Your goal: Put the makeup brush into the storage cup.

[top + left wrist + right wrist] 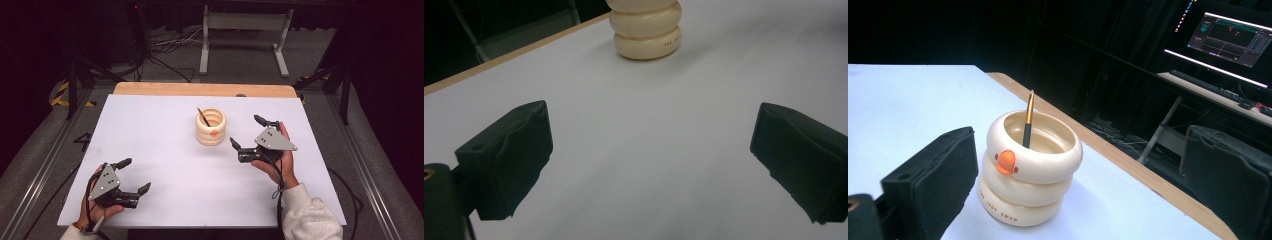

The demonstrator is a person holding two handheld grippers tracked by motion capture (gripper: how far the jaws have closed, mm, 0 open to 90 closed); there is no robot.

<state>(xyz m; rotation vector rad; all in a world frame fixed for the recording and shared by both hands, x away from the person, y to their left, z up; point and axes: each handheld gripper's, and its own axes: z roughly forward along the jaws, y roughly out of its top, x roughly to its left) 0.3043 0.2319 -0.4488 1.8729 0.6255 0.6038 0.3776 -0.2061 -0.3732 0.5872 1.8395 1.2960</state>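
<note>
While the pen (1027, 120) stands tilted inside the cream holder (1030, 170), leaning against the inner wall with its gold end up, nothing grips it. That holder, a stack of rounded rings with a small orange beak on its side, sits on the white table (165, 165) toward the far middle, close to the wooden edge. Nearest to it is the right gripper (245, 132), held just beside the holder on its right, jaws spread wide and empty; in the right gripper view the holder shows between the two black pads without touching either. Farther off, the left gripper (134, 176) rests near the front left corner of the table, well apart from the holder, its jaws also wide apart and holding nothing. Judging from this, the pen already sits in its holder, so the placing looks done, with only backing the hands away left.
</note>
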